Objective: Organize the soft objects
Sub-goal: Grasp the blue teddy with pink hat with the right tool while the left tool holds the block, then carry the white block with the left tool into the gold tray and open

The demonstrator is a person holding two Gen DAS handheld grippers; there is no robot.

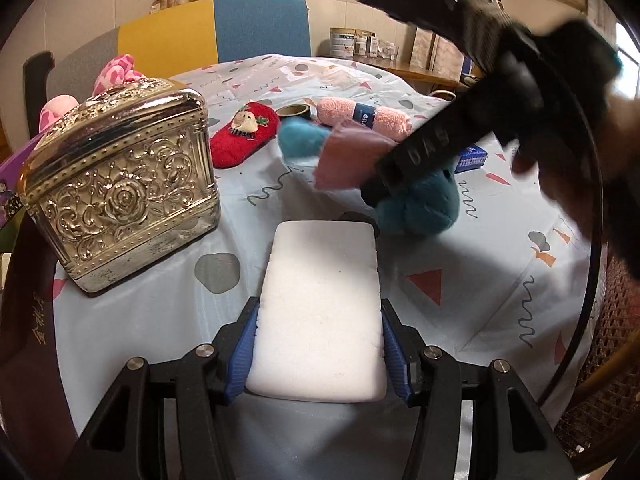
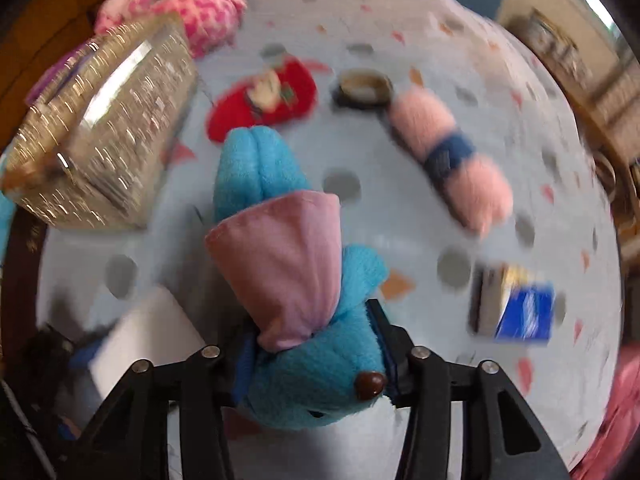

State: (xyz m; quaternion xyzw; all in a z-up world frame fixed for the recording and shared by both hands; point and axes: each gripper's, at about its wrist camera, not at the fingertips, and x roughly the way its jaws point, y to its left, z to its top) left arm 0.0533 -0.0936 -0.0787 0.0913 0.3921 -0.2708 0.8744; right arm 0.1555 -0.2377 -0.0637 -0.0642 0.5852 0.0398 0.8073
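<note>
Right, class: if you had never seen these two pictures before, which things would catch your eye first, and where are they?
Probably the ornate embossed gold metal box at the table's left, and the white foam block gripped in the left claw. Then the bright blue plush toy with a pink ear, squeezed between the right claw's fingers near the table's middle.
</note>
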